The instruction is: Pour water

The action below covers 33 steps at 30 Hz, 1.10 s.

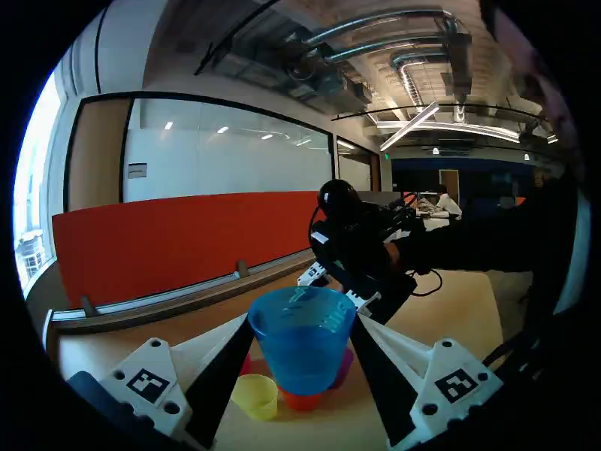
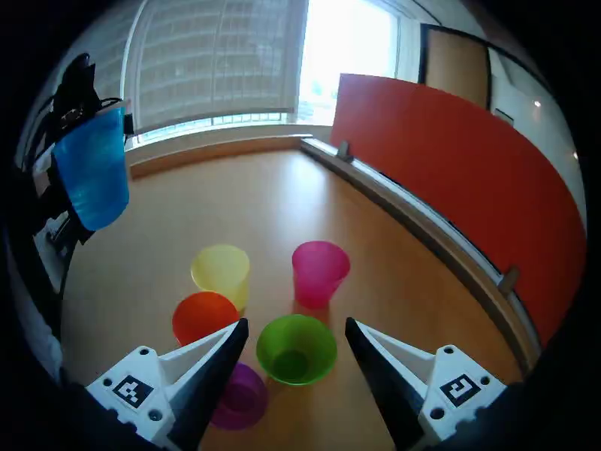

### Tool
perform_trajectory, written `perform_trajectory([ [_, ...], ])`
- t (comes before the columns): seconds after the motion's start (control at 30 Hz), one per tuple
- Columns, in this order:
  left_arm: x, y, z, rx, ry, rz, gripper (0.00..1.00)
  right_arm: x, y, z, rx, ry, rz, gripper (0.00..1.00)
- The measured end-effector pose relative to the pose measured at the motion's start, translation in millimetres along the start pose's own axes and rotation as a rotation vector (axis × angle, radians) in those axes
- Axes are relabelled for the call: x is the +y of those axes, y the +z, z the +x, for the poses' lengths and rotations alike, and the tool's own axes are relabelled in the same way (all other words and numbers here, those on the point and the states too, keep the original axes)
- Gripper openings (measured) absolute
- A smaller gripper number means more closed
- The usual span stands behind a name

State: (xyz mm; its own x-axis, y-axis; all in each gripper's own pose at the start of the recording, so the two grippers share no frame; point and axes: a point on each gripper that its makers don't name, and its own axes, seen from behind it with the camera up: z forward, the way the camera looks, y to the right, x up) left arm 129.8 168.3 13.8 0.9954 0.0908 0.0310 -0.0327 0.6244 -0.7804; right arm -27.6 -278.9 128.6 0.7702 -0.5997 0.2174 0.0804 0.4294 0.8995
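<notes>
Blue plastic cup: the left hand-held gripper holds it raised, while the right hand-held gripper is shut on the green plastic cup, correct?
No: the right gripper view shows the right hand-held gripper open, its fingers flanking the green plastic cup without touching. The rest holds.

Seen in the right gripper view, five cups are grouped on the pale wooden table (image 2: 315, 188). The green plastic cup (image 2: 296, 349) is framed between the spread fingers of the right gripper (image 2: 295, 323). Behind it stands the magenta plastic cup (image 2: 319, 270). The yellow plastic cup (image 2: 220, 274) is set behind-left, the orange plastic cup (image 2: 204, 317) to its left, and the purple plastic cup (image 2: 240, 396) nearer-left. Far left of it, the translucent blue plastic cup (image 2: 92, 177) is held above the table, clamped in the left gripper (image 1: 302, 319).
</notes>
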Motion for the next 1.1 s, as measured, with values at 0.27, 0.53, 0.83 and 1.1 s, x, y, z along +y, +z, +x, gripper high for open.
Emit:
perform_trajectory([
  [0.27, 0.5, 0.2, -3.7, -0.004, -0.004, -0.002, 0.87, 1.6, 5.4, -12.2, -0.035, 0.000, 0.000, 1.00],
  [0.53, 0.3, 1.6, -7.0, -0.005, -0.010, -0.005, 0.87, -0.4, 10.0, -21.6, -0.064, 0.023, 0.016, 1.00],
  [0.83, -1.1, 3.2, -10.3, -0.006, -0.015, -0.004, 0.86, -0.6, 15.8, -27.7, -0.089, 0.030, 0.018, 1.00],
  [1.1, -1.0, 4.3, -11.0, -0.005, -0.018, -0.007, 0.87, -3.3, 20.6, -32.7, -0.117, 0.039, 0.024, 1.00],
])
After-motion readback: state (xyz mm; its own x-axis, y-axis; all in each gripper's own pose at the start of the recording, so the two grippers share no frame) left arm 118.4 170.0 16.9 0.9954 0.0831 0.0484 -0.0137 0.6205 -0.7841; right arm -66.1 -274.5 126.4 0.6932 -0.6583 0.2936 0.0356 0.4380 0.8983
